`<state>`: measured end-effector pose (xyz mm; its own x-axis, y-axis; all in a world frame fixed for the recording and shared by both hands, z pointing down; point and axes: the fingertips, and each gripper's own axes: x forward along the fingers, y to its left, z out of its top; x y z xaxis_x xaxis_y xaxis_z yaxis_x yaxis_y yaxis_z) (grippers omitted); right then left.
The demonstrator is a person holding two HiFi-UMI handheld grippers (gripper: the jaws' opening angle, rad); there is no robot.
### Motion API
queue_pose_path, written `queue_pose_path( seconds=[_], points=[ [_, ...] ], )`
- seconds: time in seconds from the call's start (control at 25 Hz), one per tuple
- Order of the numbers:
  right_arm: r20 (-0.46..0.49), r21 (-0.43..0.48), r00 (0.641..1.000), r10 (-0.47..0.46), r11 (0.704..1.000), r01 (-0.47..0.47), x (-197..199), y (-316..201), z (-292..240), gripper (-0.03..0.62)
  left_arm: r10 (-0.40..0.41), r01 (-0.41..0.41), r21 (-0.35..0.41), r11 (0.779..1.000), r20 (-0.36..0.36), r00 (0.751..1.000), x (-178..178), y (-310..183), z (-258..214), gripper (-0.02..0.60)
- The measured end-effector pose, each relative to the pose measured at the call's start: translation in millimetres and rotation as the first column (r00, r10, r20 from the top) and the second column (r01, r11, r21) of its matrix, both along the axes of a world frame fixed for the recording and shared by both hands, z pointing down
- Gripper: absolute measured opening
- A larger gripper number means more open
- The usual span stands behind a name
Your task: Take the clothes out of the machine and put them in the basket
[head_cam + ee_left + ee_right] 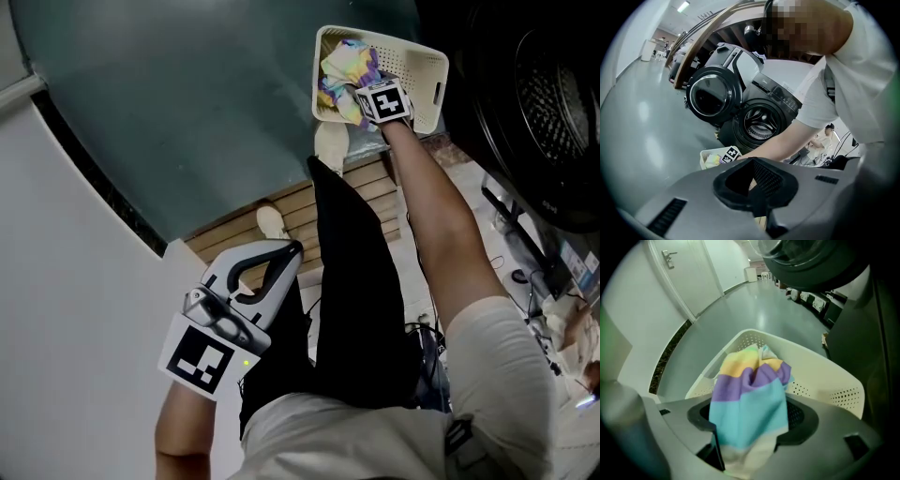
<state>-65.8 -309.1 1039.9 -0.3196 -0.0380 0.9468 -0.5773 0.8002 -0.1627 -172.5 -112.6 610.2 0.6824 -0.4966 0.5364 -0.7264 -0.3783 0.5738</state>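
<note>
A cream plastic basket stands on the grey floor beside the black washing machine. Its round door hangs open, and the drum looks dark inside. My right gripper points steeply down into the basket. A striped cloth of yellow, purple and turquoise lies loosely between its spread jaws and spills onto the basket's wall. My left gripper hangs low by my left leg, tips together and empty, pointing towards the machine.
A slatted wooden platform lies under my feet, with white shoes on it. Cables and small items trail along the right by the machine. A white wall with a dark skirting borders the floor on the left.
</note>
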Motion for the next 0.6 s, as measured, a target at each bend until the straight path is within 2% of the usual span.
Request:
queue_pose_path(
  seconds=[0.36,0.6],
  points=[
    [0.032,0.021,0.998,0.045,0.999,-0.046,18.4,-7.8,-49.7,0.308,0.069,-0.068,0.063,0.996,-0.008,0.998,18.6,-26.0,-37.2,-0.003],
    [0.076,0.045,0.994,0.072,0.996,-0.076,28.0,1.3,-100.4,0.308,0.109,-0.108,0.122,0.987,-0.003,0.994,34.3,-21.7,-70.6,-0.003]
  ],
)
